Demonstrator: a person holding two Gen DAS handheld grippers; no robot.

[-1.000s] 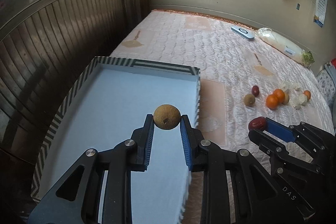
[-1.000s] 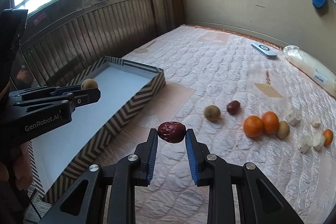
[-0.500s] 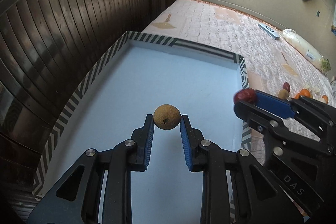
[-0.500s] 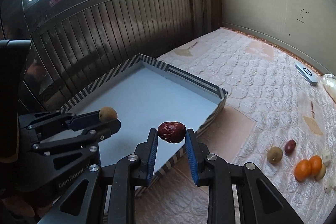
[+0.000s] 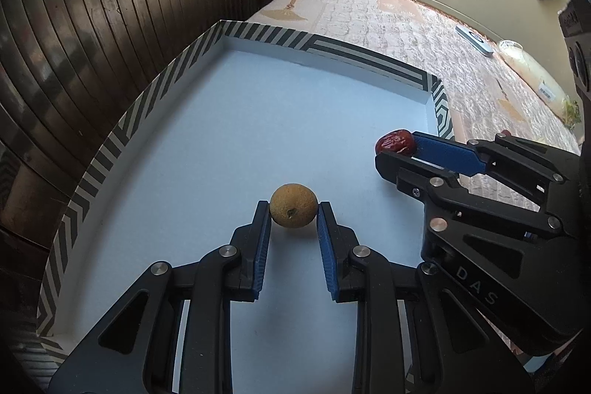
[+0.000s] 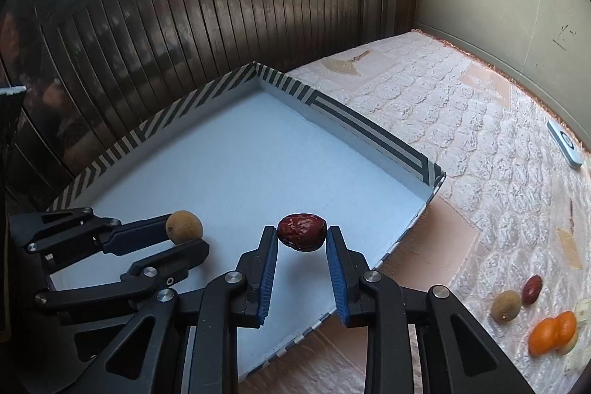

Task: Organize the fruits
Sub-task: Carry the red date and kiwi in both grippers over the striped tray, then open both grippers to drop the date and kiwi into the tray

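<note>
My left gripper point(image 5: 293, 215) is shut on a round tan longan point(image 5: 293, 211) and holds it over the pale blue floor of the striped box point(image 5: 147, 91). My right gripper point(image 6: 301, 237) is shut on a wrinkled red date point(image 6: 301, 236) and holds it over the box point(image 6: 369, 132) near its right wall. In the left wrist view the right gripper point(image 5: 397, 150) with the date point(image 5: 394, 142) is to the right. In the right wrist view the left gripper point(image 6: 184, 233) with the longan point(image 6: 184, 226) is to the left.
On the quilted bed point(image 6: 480, 143) at the right lie a second longan point(image 6: 506, 306), a second date point(image 6: 532, 288) and two oranges point(image 6: 552, 331). A remote point(image 6: 565, 143) lies farther back. A dark slatted wooden wall point(image 6: 184, 17) stands close behind the box.
Both grippers have moved left from the bed to above the box, each still holding its fruit. The right gripper now hangs over the box floor instead of outside its wall.
</note>
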